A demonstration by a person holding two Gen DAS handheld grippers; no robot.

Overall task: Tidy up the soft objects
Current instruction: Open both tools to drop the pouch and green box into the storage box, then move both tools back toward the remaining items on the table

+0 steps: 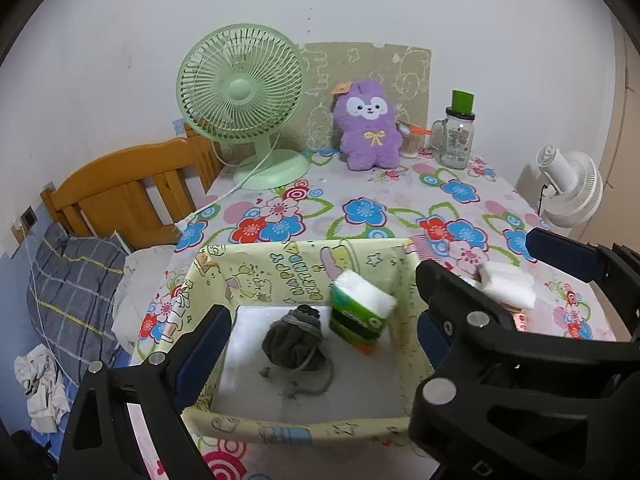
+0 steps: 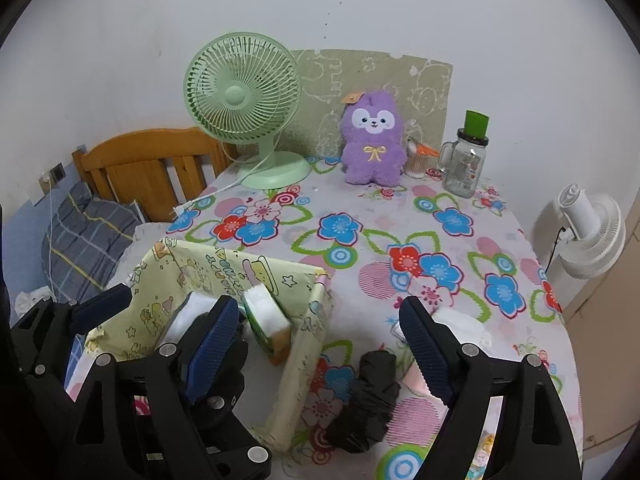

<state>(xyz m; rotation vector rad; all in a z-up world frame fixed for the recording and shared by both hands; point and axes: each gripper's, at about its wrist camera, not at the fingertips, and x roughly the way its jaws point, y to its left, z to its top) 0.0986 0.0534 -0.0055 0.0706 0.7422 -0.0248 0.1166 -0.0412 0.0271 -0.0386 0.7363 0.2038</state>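
Storage box (image 1: pixel 304 268) sat at the table's (image 1: pixel 400 188) near edge, already holding a tissue pack (image 1: pixel 360 312) and grey pouch (image 1: pixel 296 340). Both grippers, left (image 1: pixel 320 344) and right (image 2: pixel 316 340), gaped empty; the black bundle (image 2: pixel 366 400) (beside the box) seemed best pinched mid-body.

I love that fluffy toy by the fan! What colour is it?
The plush toy is purple, with a white face and a yellow bow. The right wrist view shows it best.

A plain white wall (image 1: pixel 120 60) backs a table under a floral tablecloth (image 2: pixel 400 220), with a wooden bed headboard (image 1: pixel 132 196) at left and a white fan (image 2: pixel 592 236) at right.
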